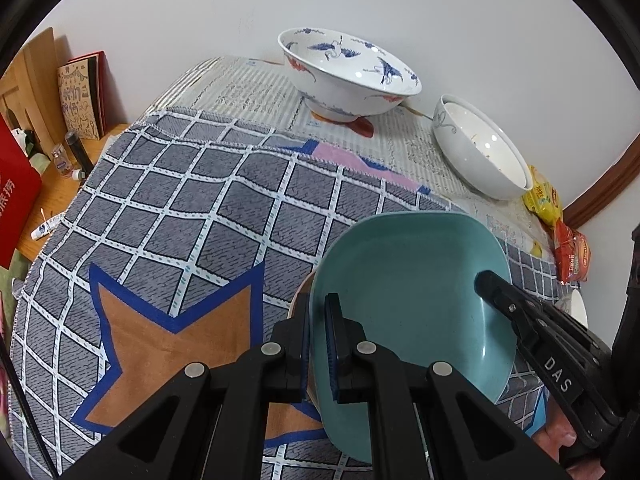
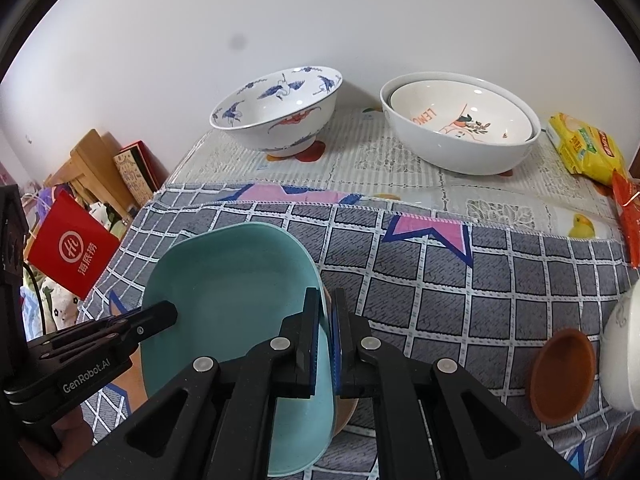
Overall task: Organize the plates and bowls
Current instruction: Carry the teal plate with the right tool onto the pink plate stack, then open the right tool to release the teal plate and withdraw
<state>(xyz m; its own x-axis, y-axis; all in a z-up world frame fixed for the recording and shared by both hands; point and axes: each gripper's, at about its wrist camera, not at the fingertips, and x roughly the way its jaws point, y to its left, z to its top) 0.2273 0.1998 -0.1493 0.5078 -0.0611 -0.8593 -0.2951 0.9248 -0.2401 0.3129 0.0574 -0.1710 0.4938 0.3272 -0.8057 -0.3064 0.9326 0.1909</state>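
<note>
A teal plate (image 1: 404, 280) (image 2: 236, 280) with rounded corners hangs tilted over the checked cloth (image 1: 180, 200), held from both sides. My left gripper (image 1: 318, 308) is shut on its left rim. My right gripper (image 2: 326, 300) is shut on the opposite rim. A tan plate's edge (image 1: 298, 294) (image 2: 344, 412) shows just beneath the teal one; whether the jaws also pinch it is unclear. At the back stand a blue crane-patterned bowl (image 1: 348, 76) (image 2: 280, 112) and a white bowl (image 1: 480, 148) (image 2: 460, 152) with a smaller printed bowl (image 2: 460, 116) nested inside.
A small brown dish (image 2: 562, 376) and a white bowl's edge (image 2: 624, 344) lie at the cloth's right. Yellow (image 2: 584, 152) and red snack packs (image 1: 574, 256) line the right side. A red box (image 2: 72, 248), books and small bottles (image 1: 76, 152) sit off the left edge.
</note>
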